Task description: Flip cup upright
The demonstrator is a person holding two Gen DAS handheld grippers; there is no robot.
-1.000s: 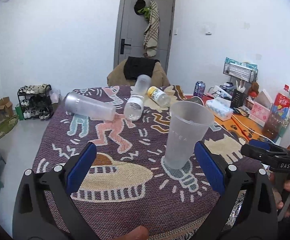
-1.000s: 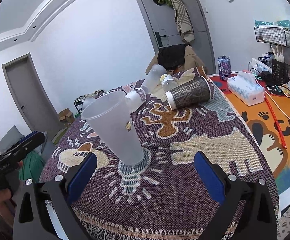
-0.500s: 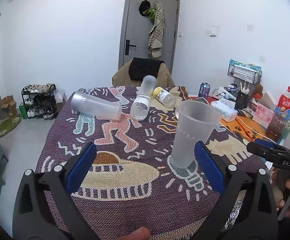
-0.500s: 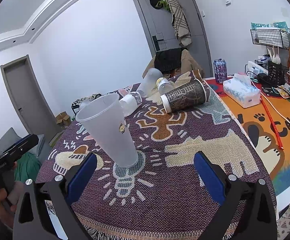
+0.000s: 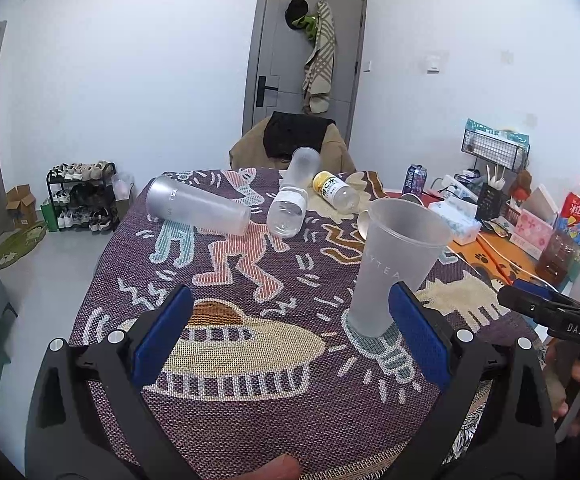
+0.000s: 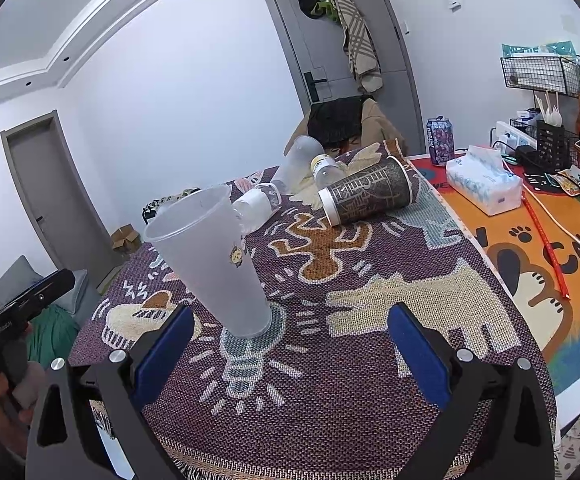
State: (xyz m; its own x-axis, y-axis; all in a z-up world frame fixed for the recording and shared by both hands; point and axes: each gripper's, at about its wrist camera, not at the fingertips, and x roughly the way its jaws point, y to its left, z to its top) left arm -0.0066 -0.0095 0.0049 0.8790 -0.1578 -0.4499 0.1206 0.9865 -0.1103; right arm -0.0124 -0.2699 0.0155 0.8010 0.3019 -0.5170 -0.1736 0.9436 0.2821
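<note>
A frosted plastic cup (image 5: 393,264) stands upright, mouth up, on the patterned cloth; it also shows in the right wrist view (image 6: 214,260). My left gripper (image 5: 290,332) is open and empty, with the cup just ahead of its right finger. My right gripper (image 6: 290,344) is open and empty, with the cup just ahead of its left finger. A second frosted cup (image 5: 196,210) lies on its side at the far left. A dark patterned paper cup (image 6: 365,196) lies on its side farther back.
A clear bottle (image 5: 290,212), a yellow-capped bottle (image 5: 335,192) and another frosted cup (image 5: 301,166) lie at the far end. A tissue box (image 6: 483,184), a can (image 6: 441,140) and a wire basket (image 6: 541,76) are on the orange mat (image 6: 529,264) at right.
Both grippers have drawn back a little and tilted upward; the upright cup has not moved and stays free of both.
</note>
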